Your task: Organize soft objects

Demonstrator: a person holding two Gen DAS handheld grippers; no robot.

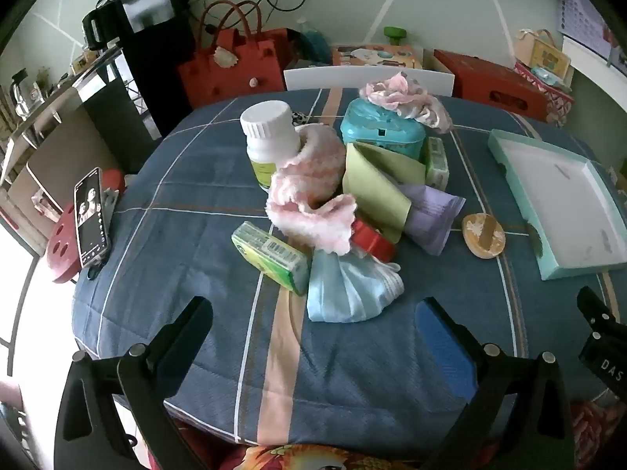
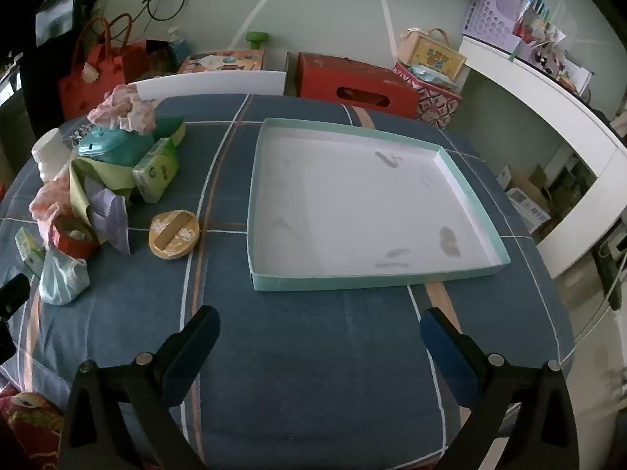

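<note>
The heap of soft things lay straight ahead of the left claw [image 1: 313, 309] on the blue checked cloth of the table [image 1: 188, 196], and its nearest piece was the crumpled pale-blue satin cloth [image 1: 345, 293], just beyond the fingertips and slightly right of their midline. Its long axis ran roughly across the claw's line of sight, fanning out toward the right. Behind it, the fluffy pink-and-white knitted sock [image 1: 309, 192] curled up over a red round tin [image 1: 372, 239], with a folded olive-green cloth [image 1: 372, 180] and a lilac pleated cloth [image 1: 431, 215] to the right, and a frilly pink fabric bundle [image 1: 395, 94] sitting on top of a teal plastic box [image 1: 380, 129] at the far side. Hard items were mixed in: a white pill bottle [image 1: 270, 137] and a green tissue pack [image 1: 270, 250] touching the satin cloth's left edge.

The left claw was the nearer one to this heap; its two fingers stood wide apart, holding nothing and touching nothing.

The right claw [image 2: 319, 321] faced the shallow mint-green cardboard tray [image 2: 352, 280], whose white floor held none of the soft pieces. That claw's fingers were likewise spread wide and held nothing, with the heap well off to its left.

Judging by this layout, the left claw was placed to take the satin cloth first, then carry it rightward to the tray.
</note>
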